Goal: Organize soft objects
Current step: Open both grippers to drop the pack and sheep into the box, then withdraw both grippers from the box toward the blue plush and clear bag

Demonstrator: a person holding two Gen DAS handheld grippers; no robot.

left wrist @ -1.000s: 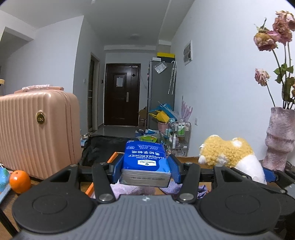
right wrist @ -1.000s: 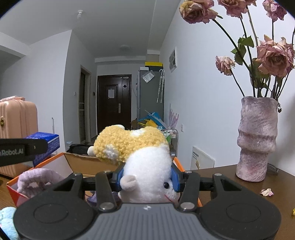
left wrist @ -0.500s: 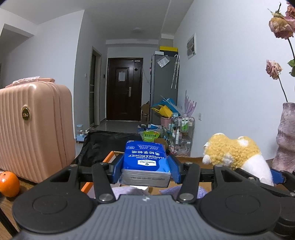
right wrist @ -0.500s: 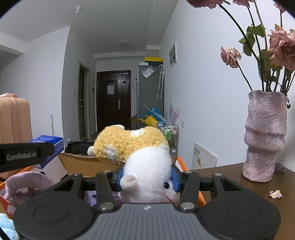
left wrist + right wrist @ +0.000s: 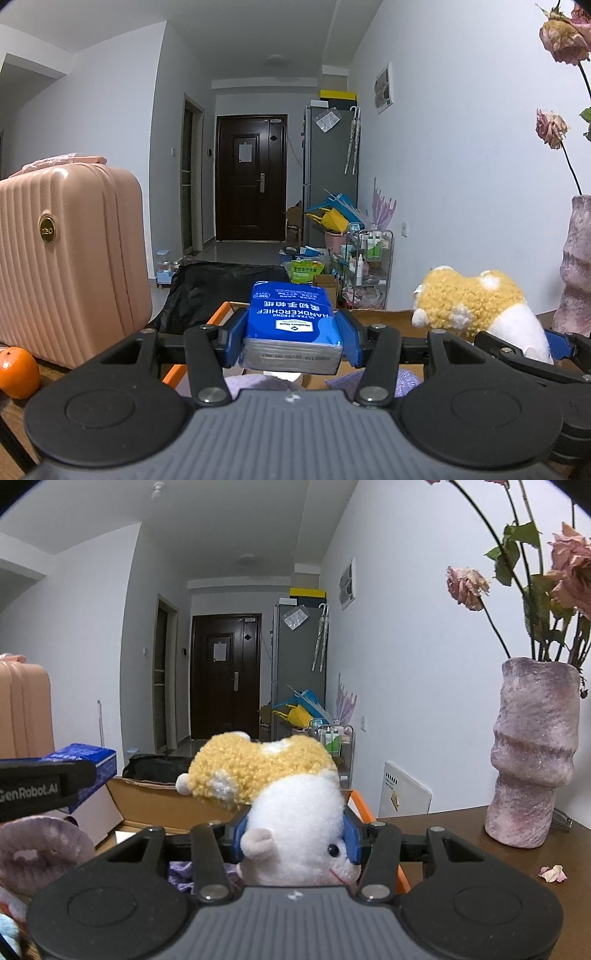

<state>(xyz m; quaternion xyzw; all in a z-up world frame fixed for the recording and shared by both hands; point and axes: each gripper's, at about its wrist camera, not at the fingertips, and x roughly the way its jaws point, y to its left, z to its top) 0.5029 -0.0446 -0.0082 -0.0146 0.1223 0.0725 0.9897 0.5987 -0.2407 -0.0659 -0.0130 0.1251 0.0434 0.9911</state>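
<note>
My left gripper point(image 5: 291, 341) is shut on a blue pack of paper handkerchiefs point(image 5: 291, 325), held level above an open cardboard box with an orange rim point(image 5: 218, 314). My right gripper point(image 5: 295, 834) is shut on a yellow and white plush toy point(image 5: 295, 812), its blue pads pressed into the white part. That plush toy point(image 5: 476, 306) also shows at the right of the left wrist view. The blue pack point(image 5: 88, 768) appears at the left of the right wrist view, over the box point(image 5: 147, 805). Purple soft items point(image 5: 40, 845) lie in the box below both grippers.
A pink suitcase point(image 5: 66, 258) stands at the left with an orange point(image 5: 18, 373) beside it. A mauve vase point(image 5: 532, 753) with dried roses stands on the brown table point(image 5: 480, 849) at the right. A petal point(image 5: 552, 873) lies on the table. A hallway with clutter lies beyond.
Both grippers have shifted sideways with their loads: the suitcase and orange slid right in the left view, the vase slid right in the right view. The grips look unchanged.
</note>
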